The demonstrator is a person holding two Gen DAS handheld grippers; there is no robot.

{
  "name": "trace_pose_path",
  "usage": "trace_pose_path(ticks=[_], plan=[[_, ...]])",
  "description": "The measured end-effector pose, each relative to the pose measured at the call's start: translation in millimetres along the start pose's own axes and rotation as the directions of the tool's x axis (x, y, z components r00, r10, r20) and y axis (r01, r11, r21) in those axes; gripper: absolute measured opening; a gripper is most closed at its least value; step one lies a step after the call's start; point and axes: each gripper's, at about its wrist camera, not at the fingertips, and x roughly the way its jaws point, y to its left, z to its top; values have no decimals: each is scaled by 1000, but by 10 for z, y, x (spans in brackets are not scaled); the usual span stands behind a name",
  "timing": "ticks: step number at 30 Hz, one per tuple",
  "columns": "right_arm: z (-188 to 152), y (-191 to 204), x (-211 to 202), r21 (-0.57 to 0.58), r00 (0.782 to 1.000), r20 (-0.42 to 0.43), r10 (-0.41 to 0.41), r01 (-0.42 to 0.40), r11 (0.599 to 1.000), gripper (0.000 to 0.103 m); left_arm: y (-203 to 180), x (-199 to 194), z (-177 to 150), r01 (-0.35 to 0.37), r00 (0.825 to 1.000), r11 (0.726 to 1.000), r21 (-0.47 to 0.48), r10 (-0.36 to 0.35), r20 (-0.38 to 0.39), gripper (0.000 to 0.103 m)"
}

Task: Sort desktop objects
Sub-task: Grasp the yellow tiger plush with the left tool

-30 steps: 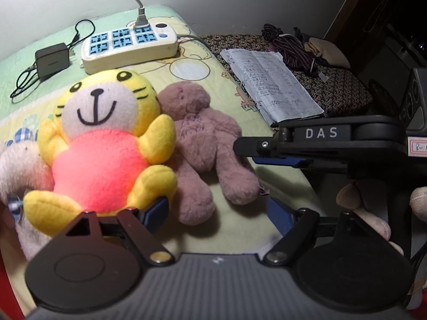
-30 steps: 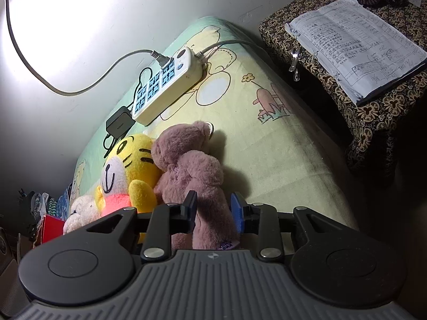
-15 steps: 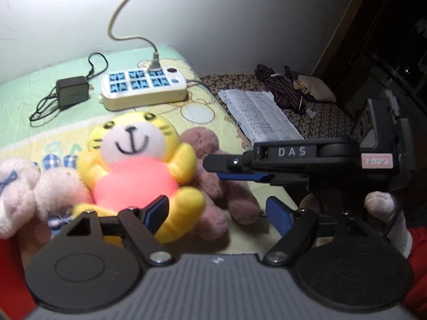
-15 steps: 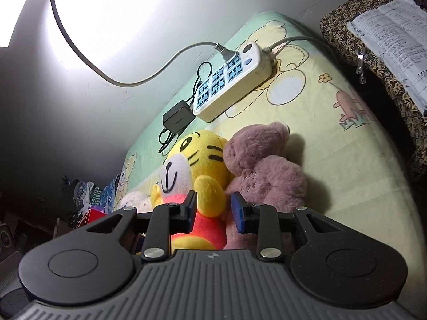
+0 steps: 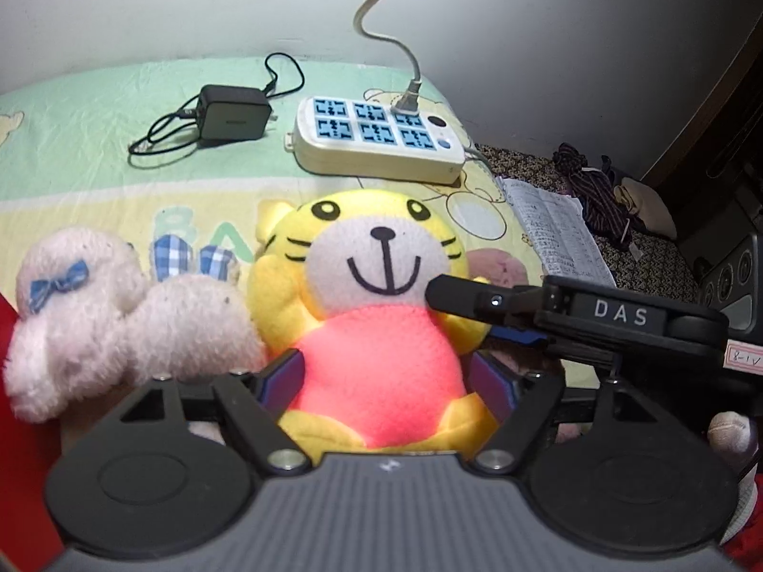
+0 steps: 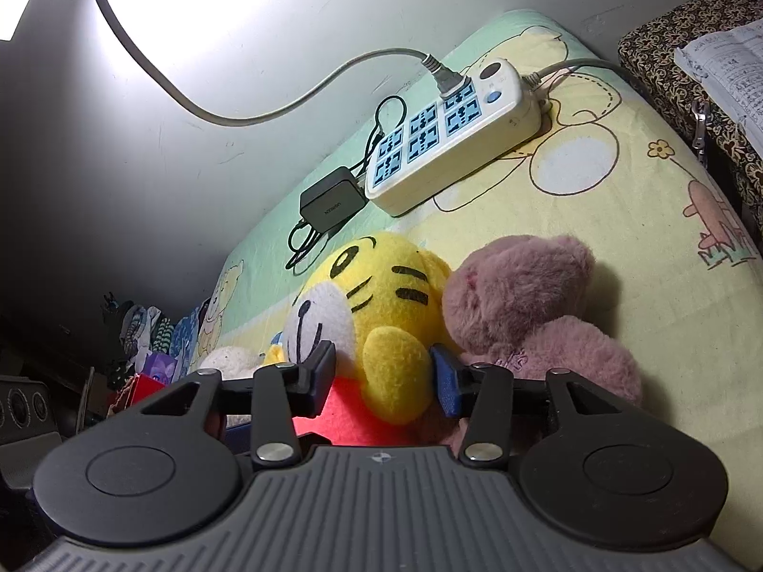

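Observation:
A yellow tiger plush (image 5: 376, 362) with a pink belly lies on the cartoon bedsheet (image 5: 95, 167). My left gripper (image 5: 388, 381) is open, and its blue pads flank the tiger's belly on both sides. My right gripper (image 6: 381, 376) is open around the tiger's yellow arm (image 6: 396, 372); in the left wrist view one of its black fingers (image 5: 477, 300) reaches in from the right at the tiger's cheek. A brown bear plush (image 6: 524, 314) lies against the tiger's right side. A white plush (image 5: 119, 314) with a blue bow lies on its left.
A white power strip (image 5: 376, 143) with a plugged cable and a black charger (image 5: 233, 112) lie near the wall. Beyond the bed's right edge a patterned stool (image 5: 658, 257) holds papers (image 5: 553, 229) and dark cloth. Clutter sits at the far left (image 6: 143, 338).
Both grippers have shifted left onto the tiger. The left one now has its belly between the fingers. The right gripper's fingers have spread wider and moved from the brown bear to the tiger's arm.

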Motion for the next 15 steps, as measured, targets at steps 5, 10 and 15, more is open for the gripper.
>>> trace_pose_path(ticks=[5,10,15], plan=[[-3,138,116,-95,1000,11,-23,24,995,55,72,176,46,-22,1000,1000,-18,22,-7,86],[-34,217,99,-124,1000,-3,2,-2,992,37,36,220,38,-38,999,999,9,38,-4,86],[-64,288,-66,-118,1000,6,25,-24,993,31,-44,161,12,-28,1000,999,40,28,-7,86]])
